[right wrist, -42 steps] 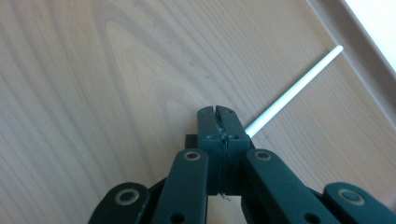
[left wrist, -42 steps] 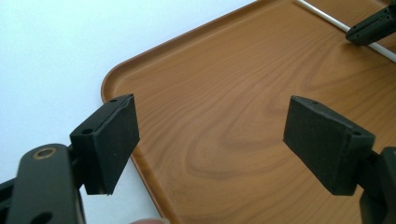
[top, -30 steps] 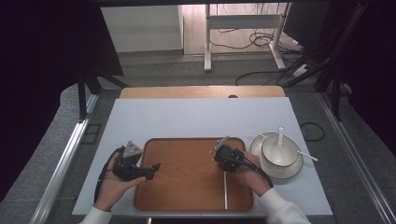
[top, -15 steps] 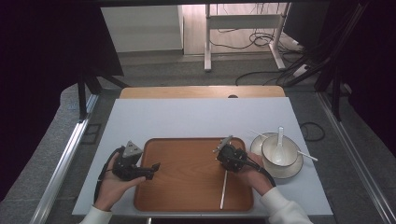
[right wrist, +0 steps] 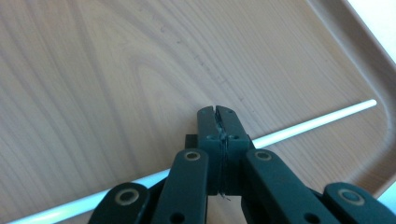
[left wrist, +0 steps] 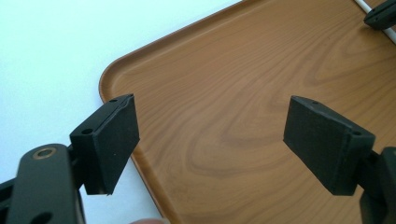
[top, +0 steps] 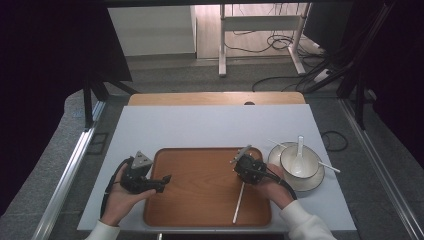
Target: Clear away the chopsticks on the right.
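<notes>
My right tool (top: 243,169) is clamped tight on a white chopstick (top: 238,202), holding it low over the wooden tray (top: 200,200); whether it touches the tray I can't tell. My left tool (top: 161,181) gapes wide, empty, at the tray's left edge. I'd say the bowl (top: 300,161) and spoon (top: 299,150), on the counter (top: 200,127), are still to come. My right tool's pads hide the grip point.
</notes>
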{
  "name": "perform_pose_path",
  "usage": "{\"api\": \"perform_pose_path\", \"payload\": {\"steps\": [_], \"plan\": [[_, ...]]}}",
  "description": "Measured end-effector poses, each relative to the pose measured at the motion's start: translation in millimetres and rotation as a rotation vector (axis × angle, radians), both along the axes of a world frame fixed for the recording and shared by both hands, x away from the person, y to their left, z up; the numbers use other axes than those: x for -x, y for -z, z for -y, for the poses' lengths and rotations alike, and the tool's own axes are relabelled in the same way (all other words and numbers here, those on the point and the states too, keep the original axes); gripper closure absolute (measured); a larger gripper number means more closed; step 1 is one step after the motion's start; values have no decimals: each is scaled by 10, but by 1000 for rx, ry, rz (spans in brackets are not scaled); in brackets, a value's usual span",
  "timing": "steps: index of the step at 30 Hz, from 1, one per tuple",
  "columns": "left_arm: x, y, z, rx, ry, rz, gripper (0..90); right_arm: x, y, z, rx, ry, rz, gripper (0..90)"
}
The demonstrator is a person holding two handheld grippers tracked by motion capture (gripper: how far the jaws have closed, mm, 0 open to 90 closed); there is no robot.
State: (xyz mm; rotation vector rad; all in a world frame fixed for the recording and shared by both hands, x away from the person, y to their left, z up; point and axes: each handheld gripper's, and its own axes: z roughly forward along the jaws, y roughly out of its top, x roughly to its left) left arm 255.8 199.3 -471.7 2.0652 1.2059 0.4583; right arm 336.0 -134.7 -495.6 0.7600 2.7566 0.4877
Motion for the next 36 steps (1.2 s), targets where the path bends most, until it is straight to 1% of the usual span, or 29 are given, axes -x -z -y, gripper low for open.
{"api": "perform_pose_path", "payload": {"steps": [3, 15, 23, 36], "plan": [[-2, 0, -4, 0, 2, 2, 178, -6, -2, 17, 3, 5, 4, 894], [-4, -8, -11, 0, 0, 4, 179, -22, -43, 90, -11, 24, 6, 894], [-1, -4, 6, -9, 7, 4, 178, -33, -49, 120, -7, 27, 12, 894], [-4, -3, 1, -7, 6, 5, 178, -46, -73, 173, -15, 43, 10, 894]]}}
